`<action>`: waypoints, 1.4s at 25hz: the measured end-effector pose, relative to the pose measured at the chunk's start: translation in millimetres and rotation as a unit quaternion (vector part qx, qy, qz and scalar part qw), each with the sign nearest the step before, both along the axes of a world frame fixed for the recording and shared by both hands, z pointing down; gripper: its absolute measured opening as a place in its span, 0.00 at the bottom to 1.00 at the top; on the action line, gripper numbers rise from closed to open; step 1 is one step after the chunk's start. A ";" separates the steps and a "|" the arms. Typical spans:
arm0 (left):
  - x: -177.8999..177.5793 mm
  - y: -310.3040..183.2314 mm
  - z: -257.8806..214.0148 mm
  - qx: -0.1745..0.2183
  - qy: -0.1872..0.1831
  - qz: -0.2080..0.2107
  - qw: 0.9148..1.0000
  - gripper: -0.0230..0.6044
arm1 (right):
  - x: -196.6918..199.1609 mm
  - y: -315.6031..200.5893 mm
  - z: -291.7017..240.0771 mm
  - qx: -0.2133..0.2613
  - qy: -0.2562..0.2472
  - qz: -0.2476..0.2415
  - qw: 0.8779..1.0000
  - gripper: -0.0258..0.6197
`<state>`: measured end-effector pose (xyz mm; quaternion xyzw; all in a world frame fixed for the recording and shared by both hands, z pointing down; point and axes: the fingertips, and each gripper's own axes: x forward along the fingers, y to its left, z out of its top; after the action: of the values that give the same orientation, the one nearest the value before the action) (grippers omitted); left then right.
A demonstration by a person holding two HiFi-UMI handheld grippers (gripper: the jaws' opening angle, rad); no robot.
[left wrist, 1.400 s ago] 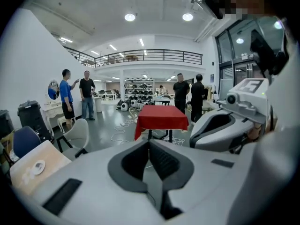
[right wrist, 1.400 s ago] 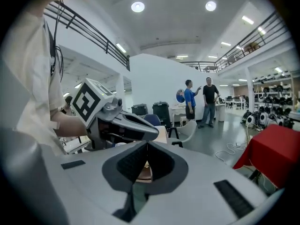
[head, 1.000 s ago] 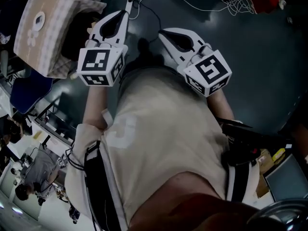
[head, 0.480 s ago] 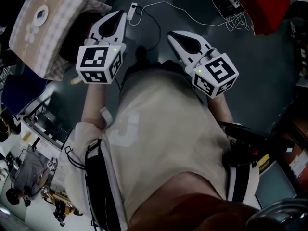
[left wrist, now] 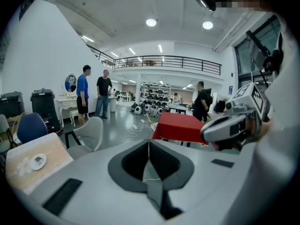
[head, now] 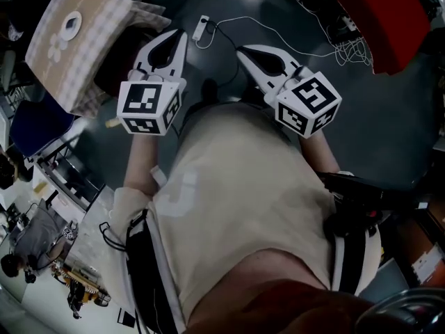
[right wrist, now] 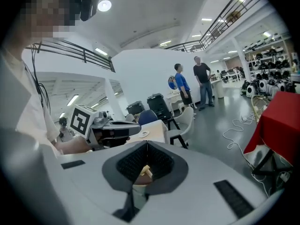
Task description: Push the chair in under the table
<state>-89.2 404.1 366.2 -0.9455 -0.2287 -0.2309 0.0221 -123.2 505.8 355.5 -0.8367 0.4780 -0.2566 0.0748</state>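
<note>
closed grippers held out front, chair standing beside the cloth-covered table

the person holds both arms forward at waist height, forearms close to the body. the left gripper (head: 175, 42) and the right gripper (head: 247, 53) point ahead and slightly down at the dark floor (head: 278, 5), tips angled a little toward each other. both pairs of jaws are pressed together with nothing held between them.

the chair (left wrist: 90, 134) is a pale grey shell seat on dark legs. it stands on the floor just beside the far corner of the table (head: 66, 51), not tucked under it. the table wears a beige patterned cloth and carries a round white dish (head: 71, 24). it lies ahead and to the left of the left gripper.

a white power strip (head: 201, 30) with its cable lies on the floor between the gripper tips. a red-covered table (head: 379, 19) stands to the right. two people (left wrist: 93, 96) stand well beyond.

compared with a second ago, the table sits further right in the head view, more of the red-covered table shows, and the power strip now lies to the right of the left gripper's tip. the jaws are closed as before.
</note>
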 end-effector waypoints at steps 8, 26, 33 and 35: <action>44.8 93.1 -2.3 0.013 -0.006 -0.036 0.999 0.05 | 45.5 76.8 7.3 0.026 -0.021 -0.056 0.998 0.06; 76.5 156.4 -11.8 0.101 -0.019 -0.115 0.988 0.05 | 103.1 154.5 26.5 0.109 -0.113 -0.117 0.981 0.06; 85.2 139.8 -11.0 0.090 -0.015 -0.144 0.985 0.05 | 113.8 142.6 22.2 0.097 -0.105 -0.138 0.980 0.06; 89.6 139.9 -9.8 0.086 -0.014 -0.140 0.986 0.05 | 117.7 144.3 23.4 0.091 -0.104 -0.133 0.981 0.06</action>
<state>0.4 544.1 356.3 -0.9593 -0.0741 -0.2639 0.0674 -5.5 650.1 378.9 -0.7243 0.5960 -0.3051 0.1647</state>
